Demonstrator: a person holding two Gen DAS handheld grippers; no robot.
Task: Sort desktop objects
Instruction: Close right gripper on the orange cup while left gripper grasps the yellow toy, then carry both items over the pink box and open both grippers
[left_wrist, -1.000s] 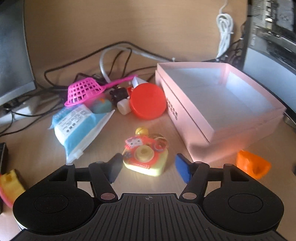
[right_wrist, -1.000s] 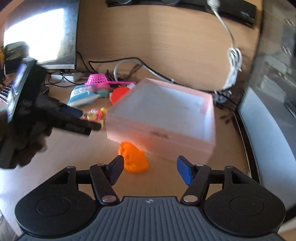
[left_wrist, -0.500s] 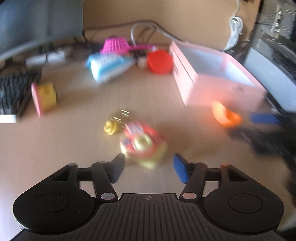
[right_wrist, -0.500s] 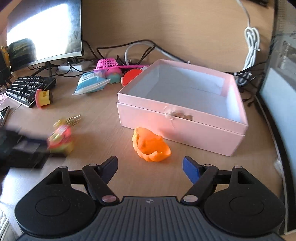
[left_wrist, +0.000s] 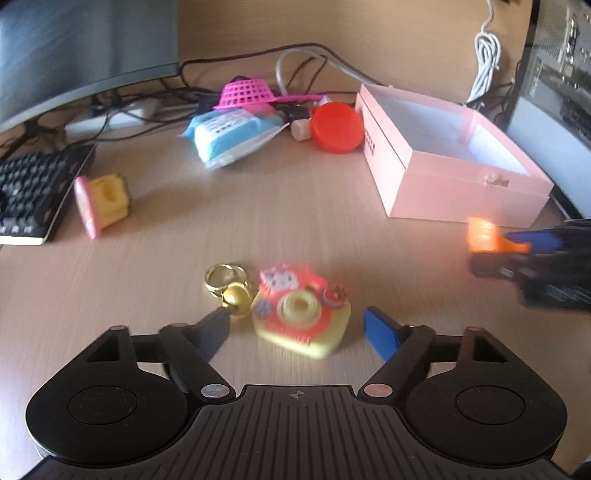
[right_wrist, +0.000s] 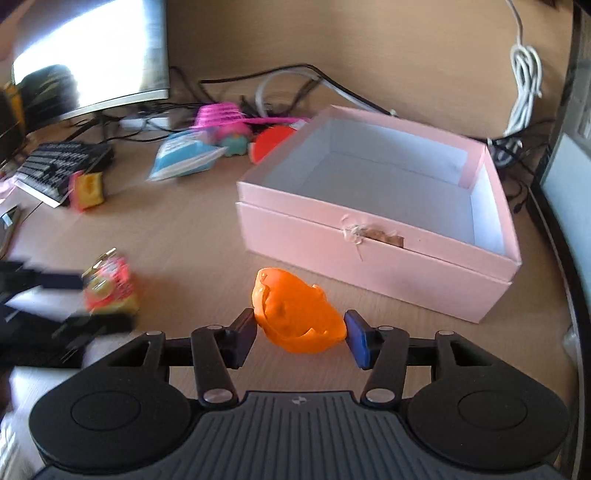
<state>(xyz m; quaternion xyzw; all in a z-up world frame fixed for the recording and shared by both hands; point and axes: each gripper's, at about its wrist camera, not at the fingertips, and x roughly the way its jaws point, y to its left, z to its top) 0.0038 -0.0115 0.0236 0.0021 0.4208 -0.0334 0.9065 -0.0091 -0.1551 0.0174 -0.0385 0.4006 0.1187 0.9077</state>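
Closer now than a second ago: right gripper (right_wrist: 300, 334) pinching orange toy (right_wrist: 297, 311), left gripper (left_wrist: 295, 330) open around camera toy (left_wrist: 301, 314). Pickup underway. Next, likely: close left, carry both into pink box (right_wrist: 491, 206).

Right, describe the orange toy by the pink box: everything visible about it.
The orange toy is a small, glossy, plastic-looking piece, rounded like a shell or cap, with moulded ridges and a scalloped lower rim. It sits on the wooden desk just in front of the pink box, not touching it. The right gripper brackets it, one finger at each side, at or very near contact; a firm grip cannot be confirmed. The left wrist view shows it blurred.
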